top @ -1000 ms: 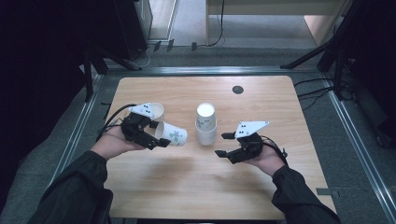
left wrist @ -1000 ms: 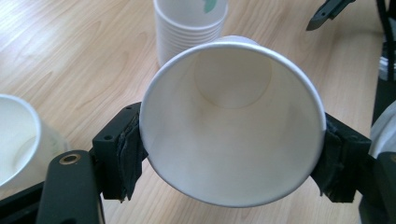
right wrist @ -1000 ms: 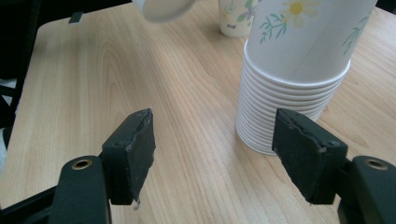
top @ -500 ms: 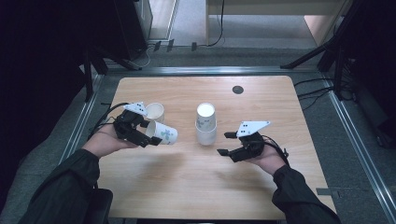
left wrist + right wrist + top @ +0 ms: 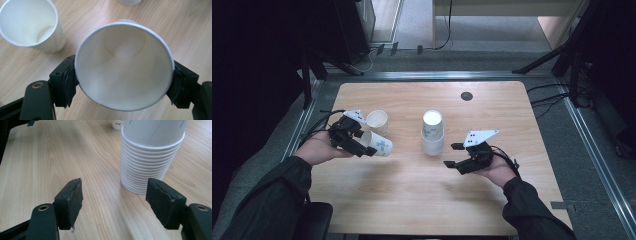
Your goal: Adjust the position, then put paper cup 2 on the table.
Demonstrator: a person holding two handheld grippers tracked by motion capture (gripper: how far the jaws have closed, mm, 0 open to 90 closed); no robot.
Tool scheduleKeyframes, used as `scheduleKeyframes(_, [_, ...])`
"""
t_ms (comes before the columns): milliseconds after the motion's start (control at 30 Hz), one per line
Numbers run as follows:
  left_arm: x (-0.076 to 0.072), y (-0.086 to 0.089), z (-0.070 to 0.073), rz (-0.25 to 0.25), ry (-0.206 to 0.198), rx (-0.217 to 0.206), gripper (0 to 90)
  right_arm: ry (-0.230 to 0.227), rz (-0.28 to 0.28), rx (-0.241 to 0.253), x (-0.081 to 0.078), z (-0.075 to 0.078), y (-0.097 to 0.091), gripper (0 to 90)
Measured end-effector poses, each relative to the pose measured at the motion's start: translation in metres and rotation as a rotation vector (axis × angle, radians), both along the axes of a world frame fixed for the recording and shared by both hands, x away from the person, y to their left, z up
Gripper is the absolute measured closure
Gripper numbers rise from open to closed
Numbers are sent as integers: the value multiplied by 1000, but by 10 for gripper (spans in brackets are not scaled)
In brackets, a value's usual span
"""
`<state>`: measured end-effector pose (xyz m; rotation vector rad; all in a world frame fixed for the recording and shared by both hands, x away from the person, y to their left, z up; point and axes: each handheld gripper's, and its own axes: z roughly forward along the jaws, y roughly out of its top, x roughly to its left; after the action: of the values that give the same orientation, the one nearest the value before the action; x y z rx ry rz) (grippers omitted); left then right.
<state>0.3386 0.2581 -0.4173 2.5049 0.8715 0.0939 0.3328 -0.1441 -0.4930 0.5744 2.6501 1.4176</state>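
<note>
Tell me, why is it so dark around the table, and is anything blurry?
High view: light falls on the table, the floor around stays dark. Left gripper view: the held cup is bright and sharp. Right gripper view: the cup stack is sharp, with a soft shadow.

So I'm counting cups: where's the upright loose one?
High view, table's left: the upright cup stands just behind the left gripper.
</note>
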Motion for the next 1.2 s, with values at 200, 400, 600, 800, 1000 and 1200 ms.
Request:
scheduleKeyframes(200, [4,9,-3,39,32,48,230,-5,2,-4,1,-1,1,300])
scheduleKeyframes(400, [9,12,-2,63,36,122,229,-3,0,-5,1,-1,0,300])
scheduleKeyframes(600, [13,12,2,75,63,153,229,0,-4,-6,1,-1,0,300])
scheduleKeyframes(800, [16,8,0,65,64,182,229,-2,-10,-4,1,-1,-1,300])
scheduleKeyframes(1000, [19,5,-1,66,75,198,229,-5,-11,-2,2,-1,-2,300])
scheduleKeyframes(1200, [23,5,-4,83,92,223,229,-6,-10,3,2,0,-3,301])
